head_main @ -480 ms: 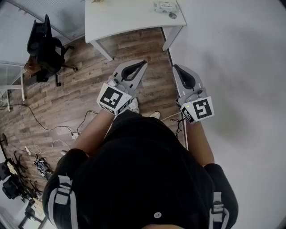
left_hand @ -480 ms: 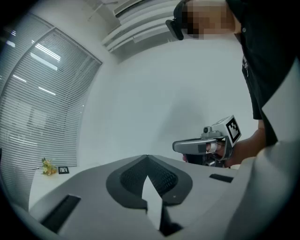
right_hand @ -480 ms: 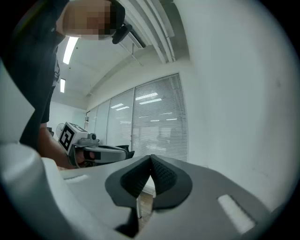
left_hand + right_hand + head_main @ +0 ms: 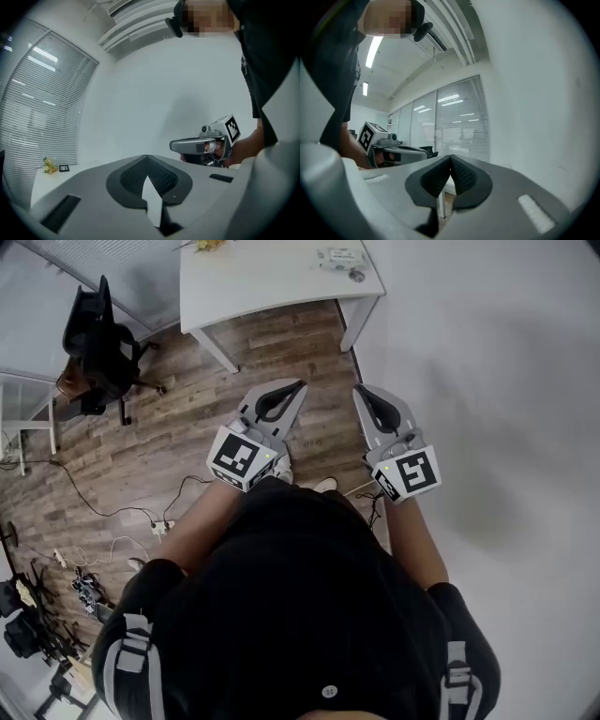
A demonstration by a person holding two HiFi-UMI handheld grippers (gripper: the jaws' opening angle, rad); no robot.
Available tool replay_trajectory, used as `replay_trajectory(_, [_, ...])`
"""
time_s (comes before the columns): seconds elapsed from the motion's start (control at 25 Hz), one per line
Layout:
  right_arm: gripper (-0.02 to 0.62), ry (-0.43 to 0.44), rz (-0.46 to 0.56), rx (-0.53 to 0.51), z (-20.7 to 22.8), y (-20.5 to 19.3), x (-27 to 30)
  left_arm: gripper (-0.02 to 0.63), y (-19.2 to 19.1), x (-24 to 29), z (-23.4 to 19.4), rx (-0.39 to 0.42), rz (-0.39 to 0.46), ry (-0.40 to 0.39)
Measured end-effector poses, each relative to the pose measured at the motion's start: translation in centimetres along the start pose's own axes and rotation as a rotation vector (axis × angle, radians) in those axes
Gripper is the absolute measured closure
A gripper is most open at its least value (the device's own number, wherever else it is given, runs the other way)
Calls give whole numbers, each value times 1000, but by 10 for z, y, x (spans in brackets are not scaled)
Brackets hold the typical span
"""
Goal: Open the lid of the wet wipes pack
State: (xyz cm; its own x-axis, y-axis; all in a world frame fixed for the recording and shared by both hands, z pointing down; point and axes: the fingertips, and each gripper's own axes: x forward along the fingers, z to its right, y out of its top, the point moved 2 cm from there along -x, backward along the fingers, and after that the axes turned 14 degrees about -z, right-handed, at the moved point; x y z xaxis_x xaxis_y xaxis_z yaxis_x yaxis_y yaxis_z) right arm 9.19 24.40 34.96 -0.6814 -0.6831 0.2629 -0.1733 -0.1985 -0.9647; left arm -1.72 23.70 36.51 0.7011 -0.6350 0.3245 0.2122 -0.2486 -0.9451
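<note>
Nothing done yet; the lid opening is all left.
Grey left gripper [image 4: 298, 387] and right gripper [image 4: 359, 390] are both clenched empty, well apart from the white table [image 4: 272, 282]; pale packet [image 4: 337, 256] there, perhaps the wipes, lies untouched.

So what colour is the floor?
Brown wood-plank pattern; the floor shows best in the head view.

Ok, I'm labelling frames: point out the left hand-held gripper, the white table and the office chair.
left hand-held gripper [image 4: 301, 385]: head view, between its jaw tips.
white table [image 4: 272, 282]: head view, bare top.
office chair [image 4: 91, 336]: head view, black upper part.
</note>
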Motion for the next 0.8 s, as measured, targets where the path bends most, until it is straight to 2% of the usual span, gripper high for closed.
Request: replay_trajectory(0.8, [589, 1, -15, 3, 3, -2, 15, 605, -5, 6, -20, -8, 0, -2])
